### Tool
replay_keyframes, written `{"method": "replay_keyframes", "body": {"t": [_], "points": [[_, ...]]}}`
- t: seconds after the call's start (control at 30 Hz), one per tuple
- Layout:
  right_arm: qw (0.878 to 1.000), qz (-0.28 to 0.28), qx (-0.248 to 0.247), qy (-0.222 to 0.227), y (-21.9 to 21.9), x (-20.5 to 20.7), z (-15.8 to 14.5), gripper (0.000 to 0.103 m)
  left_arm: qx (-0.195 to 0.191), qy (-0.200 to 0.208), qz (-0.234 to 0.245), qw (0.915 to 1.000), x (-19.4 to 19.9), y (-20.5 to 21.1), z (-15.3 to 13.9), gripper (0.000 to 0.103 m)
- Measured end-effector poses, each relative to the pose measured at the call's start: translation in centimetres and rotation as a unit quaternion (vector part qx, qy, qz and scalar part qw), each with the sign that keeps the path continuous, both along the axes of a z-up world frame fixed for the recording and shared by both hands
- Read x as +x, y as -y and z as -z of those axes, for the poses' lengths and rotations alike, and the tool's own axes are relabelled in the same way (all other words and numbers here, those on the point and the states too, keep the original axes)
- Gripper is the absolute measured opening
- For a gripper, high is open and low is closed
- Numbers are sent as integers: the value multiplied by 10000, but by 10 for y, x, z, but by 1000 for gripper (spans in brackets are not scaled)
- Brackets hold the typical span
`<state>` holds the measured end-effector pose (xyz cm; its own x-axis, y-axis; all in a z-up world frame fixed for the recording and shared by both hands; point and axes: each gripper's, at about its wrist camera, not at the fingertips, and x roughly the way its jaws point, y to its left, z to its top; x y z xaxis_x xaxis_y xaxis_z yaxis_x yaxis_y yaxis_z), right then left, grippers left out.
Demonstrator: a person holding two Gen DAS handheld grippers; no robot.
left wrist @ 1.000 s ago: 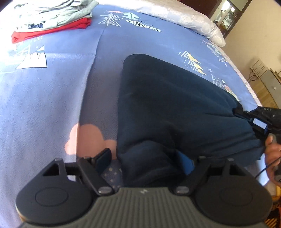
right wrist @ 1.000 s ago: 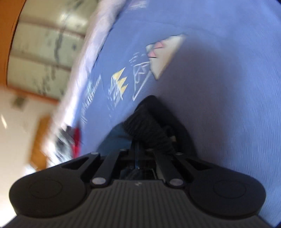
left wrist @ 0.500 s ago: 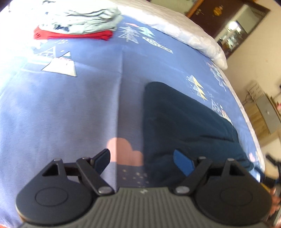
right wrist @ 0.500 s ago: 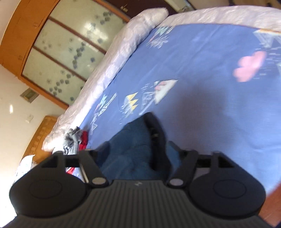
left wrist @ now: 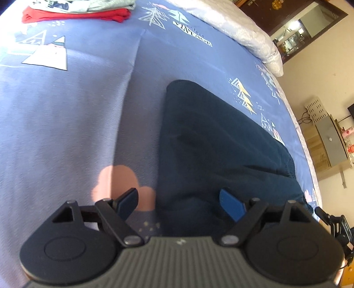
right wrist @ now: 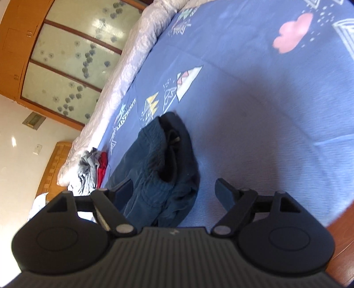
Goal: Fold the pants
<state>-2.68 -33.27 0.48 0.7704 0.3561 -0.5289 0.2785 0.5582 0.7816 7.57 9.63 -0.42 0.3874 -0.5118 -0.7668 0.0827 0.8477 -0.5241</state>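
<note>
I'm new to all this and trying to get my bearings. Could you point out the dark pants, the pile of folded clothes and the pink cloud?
dark pants (left wrist: 216, 141), left wrist view, flat middle of fabric.
pile of folded clothes (left wrist: 73, 15), left wrist view, red bottom layer.
pink cloud (right wrist: 292, 32), right wrist view, cloud's centre.

Pants (left wrist: 216, 141) near end: hidden under the left gripper's body.
Folded clothes stack (left wrist: 77, 8): cut off by the top edge.
Right gripper (left wrist: 336, 223) in left view: only a sliver at the frame edge, jaws unreadable.
Bedsheet lettering (right wrist: 124, 115): too small to read.
</note>
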Motion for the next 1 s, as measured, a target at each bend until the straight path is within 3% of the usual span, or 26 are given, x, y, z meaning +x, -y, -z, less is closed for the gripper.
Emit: {"method": "replay_keyframes", "body": {"t": [0.17, 0.27, 0.4, 0.43, 0.47, 0.53, 0.57, 0.63, 0.73, 0.87, 0.93, 1.0], "points": [[9997, -229, 65, -75, 1, 8, 7, 83, -143, -117, 58, 9998, 8, 6, 8, 86], [9989, -421, 80, -167, -6, 20, 14, 83, -254, -123, 99, 9996, 11, 14, 12, 93], [9974, -628, -286, -208, -26, 38, 13, 83, -227, 54, 182, 9996, 7, 32, 15, 97], [9966, -666, -428, -233, -33, 42, 11, 80, -148, 124, 219, 9996, 5, 38, 14, 97], [9950, -739, -619, -258, -39, 47, 10, 72, 24, 210, 243, 9995, 3, 45, 12, 94], [9888, -819, -1206, -302, -58, 51, 4, 62, 566, 443, 323, 9969, -3, 59, 6, 68], [9848, -854, -1481, -297, -65, 51, 0, 56, 766, 528, 369, 9950, -6, 63, 3, 62], [9781, -906, -1862, -189, -79, 46, -10, 48, 843, 644, 395, 9936, -11, 64, -5, 38], [9635, -1029, -2464, 171, -105, 36, -31, 43, 686, 1027, 412, 9915, -24, 59, -32, 22], [9429, -1220, -2981, 848, -142, 19, -64, 41, 356, 1491, 360, 9875, -45, 47, -72, 22], [9382, -1356, -2969, 1155, -155, 9, -77, 40, 437, 1737, 305, 9834, -59, 38, -85, 22], [9363, -1501, -2877, 1340, -164, -2, -80, 40, 463, 1729, 223, 9836, -69, 22, -85, 22]]}}
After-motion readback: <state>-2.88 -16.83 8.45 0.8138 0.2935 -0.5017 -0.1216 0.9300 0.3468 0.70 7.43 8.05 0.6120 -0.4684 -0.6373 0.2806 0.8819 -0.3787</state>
